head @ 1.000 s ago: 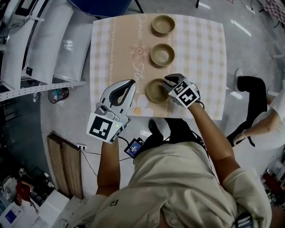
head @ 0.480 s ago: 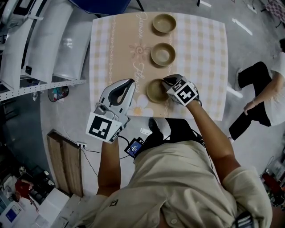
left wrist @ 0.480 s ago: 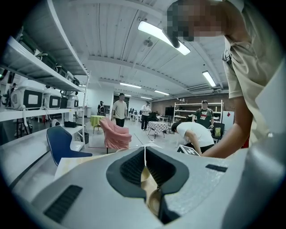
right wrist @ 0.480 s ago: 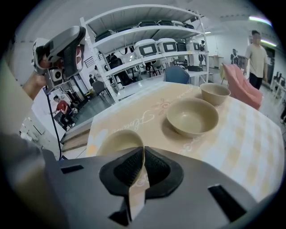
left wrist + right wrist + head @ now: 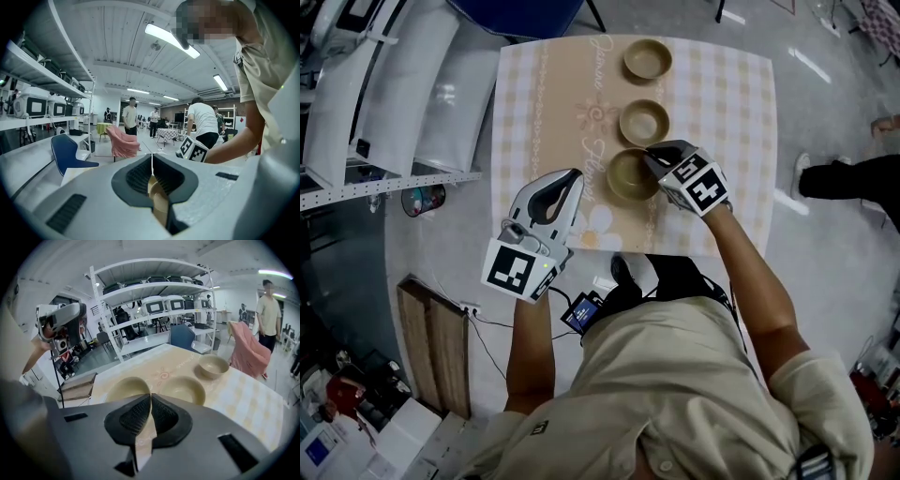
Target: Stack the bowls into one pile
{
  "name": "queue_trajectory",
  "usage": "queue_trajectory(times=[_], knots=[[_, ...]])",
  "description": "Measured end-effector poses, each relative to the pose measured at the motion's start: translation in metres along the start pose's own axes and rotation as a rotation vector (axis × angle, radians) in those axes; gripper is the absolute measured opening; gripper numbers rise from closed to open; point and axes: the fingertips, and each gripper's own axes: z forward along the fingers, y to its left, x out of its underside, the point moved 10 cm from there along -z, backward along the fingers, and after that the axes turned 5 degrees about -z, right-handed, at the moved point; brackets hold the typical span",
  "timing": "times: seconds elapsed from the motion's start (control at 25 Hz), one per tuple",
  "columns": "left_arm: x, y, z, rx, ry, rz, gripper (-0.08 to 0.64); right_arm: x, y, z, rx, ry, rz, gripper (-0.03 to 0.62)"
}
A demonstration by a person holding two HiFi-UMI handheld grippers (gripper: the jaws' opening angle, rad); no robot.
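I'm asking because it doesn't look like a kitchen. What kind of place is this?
Probably a lab or workshop hall, not a home. Tall metal shelves hold rows of white machines, and long strip lights run across a high ceiling.

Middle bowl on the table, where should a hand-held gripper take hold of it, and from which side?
Pinch the middle bowl by its right rim, one jaw inside, one outside, coming down from the right. It stands upright, open-mouthed and thin-walled; the far bowl and nearest bowl flank it along the row, so its sides look freest.
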Motion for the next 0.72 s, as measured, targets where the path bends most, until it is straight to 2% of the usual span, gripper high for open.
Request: queue_trajectory(times=[0.36, 0.72], knots=[[-0.011, 0.002, 0.0, -0.025, -0.001, 0.001, 0.015, -0.025, -0.045, -0.013, 0.06, -0.031, 0.021, 0.015], [-0.015, 0.004, 0.007, -0.052, 0.008, -0.008, 0.015, -0.036, -0.089, -0.005, 0.078, -0.032, 0.052, 0.015]])
